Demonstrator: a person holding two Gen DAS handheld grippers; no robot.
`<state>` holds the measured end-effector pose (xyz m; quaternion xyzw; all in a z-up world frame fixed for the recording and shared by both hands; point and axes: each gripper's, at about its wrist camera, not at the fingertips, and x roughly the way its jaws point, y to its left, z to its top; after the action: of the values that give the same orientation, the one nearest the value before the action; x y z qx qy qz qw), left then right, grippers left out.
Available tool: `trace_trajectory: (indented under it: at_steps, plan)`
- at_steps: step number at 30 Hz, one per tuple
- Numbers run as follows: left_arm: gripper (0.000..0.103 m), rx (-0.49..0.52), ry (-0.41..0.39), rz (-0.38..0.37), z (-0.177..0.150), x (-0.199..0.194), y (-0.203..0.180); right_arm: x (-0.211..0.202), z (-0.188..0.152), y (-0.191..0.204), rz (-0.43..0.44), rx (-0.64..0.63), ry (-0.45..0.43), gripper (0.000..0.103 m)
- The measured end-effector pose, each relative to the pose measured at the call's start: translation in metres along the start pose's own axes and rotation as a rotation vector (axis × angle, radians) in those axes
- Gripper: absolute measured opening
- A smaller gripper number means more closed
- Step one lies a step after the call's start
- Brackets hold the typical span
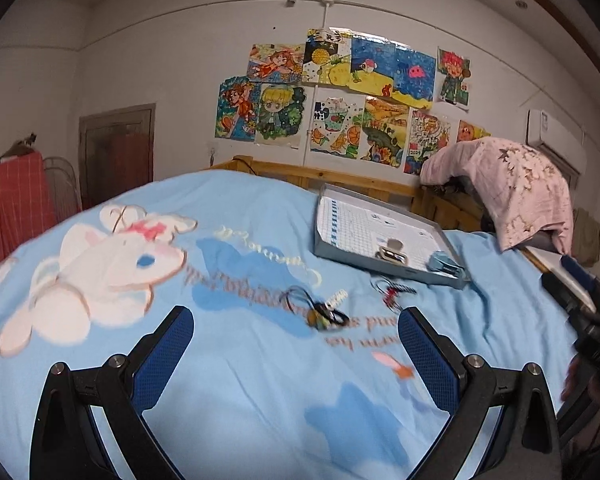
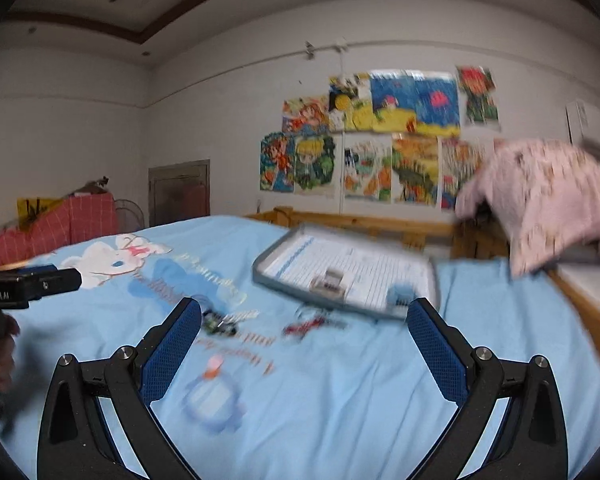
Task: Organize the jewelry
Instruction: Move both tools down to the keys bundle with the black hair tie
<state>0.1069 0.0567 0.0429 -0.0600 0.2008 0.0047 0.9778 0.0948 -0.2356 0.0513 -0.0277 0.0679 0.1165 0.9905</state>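
A shallow grey tray (image 1: 324, 246) lined with gridded paper lies on the blue bedsheet; it holds a silver piece (image 1: 392, 254) and a small blue piece (image 1: 444, 262). In front of it lie a dark corded piece with a greenish charm (image 1: 318, 312) and a red-and-black beaded piece (image 1: 392, 292). My left gripper (image 1: 296, 340) is open and empty, just short of these two. In the blurred right wrist view the tray (image 2: 276, 276), the dark piece (image 2: 220, 324) and the red piece (image 2: 306, 326) show beyond my open, empty right gripper (image 2: 306, 332).
A blue cartoon bedsheet (image 1: 240, 380) covers the bed. A wooden bed rail (image 1: 340, 180) runs behind the tray. A pink cloth (image 1: 512, 188) drapes over something at the right. The other gripper's body shows at the right edge (image 1: 588, 312) and at the left edge (image 2: 28, 284).
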Motion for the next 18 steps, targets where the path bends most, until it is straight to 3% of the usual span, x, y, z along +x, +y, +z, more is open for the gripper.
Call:
trace_trajectory:
  at_steps: [5,10,15,16,18]
  plan:
    - [0.103,0.017,0.016,0.033,0.019,0.036,0.002,0.024,0.028,-0.007,-0.019,0.035,-0.062,0.101]
    - [0.103,-0.005,0.06,0.046,0.025,0.075,0.013,0.064,0.029,0.0,-0.003,0.091,-0.035,0.101]
    - [0.103,0.009,0.073,-0.003,0.027,0.113,0.022,0.113,0.01,0.014,0.113,0.166,0.06,0.101]
    - [0.1,0.008,0.073,-0.023,0.027,0.119,0.023,0.124,0.004,0.018,0.153,0.186,0.09,0.1]
    - [0.09,-0.002,0.087,-0.057,0.026,0.131,0.027,0.143,-0.006,0.026,0.21,0.217,0.132,0.089]
